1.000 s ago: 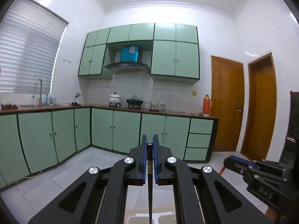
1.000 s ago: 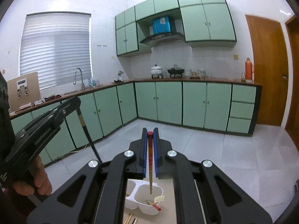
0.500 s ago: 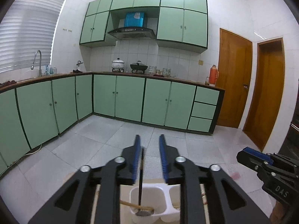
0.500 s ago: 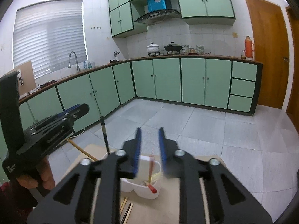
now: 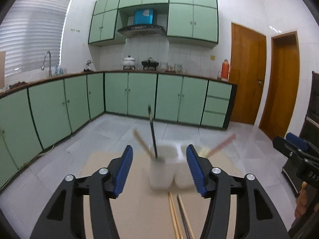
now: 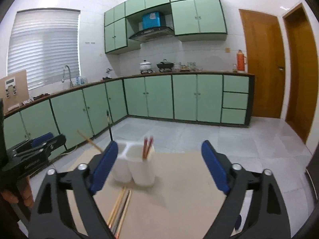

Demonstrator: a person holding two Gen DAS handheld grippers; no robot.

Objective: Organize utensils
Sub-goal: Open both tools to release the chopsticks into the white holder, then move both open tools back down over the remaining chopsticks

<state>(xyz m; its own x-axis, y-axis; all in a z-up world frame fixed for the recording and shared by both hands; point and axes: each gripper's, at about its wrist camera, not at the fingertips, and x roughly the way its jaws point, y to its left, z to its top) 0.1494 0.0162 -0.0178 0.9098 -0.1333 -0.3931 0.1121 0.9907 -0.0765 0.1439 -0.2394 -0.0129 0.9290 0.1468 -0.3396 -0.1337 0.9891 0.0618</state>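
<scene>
Both your grippers stand open over the table, nothing between the jaws.

Your left gripper [image 5: 159,169] has just been opening, blue pads apart and empty; your right gripper [image 6: 159,167] has just been opening too, wider, and holds nothing. Ahead of both sits the white two-cup holder [image 6: 137,165] on the tan table [image 6: 179,189]. In its left cup a black utensil [image 5: 152,133] stands nearly upright, handle up, and a wooden stick [image 6: 89,140] beside it leans up and to the left. In the right cup two red chopsticks [image 6: 147,147] stand close together, tips up; your left camera shows them blurred, slanting up to the right. Nearer you, loose chopsticks [image 6: 120,205] lie flat on the table just short of the holder, their long axis running toward it.
</scene>
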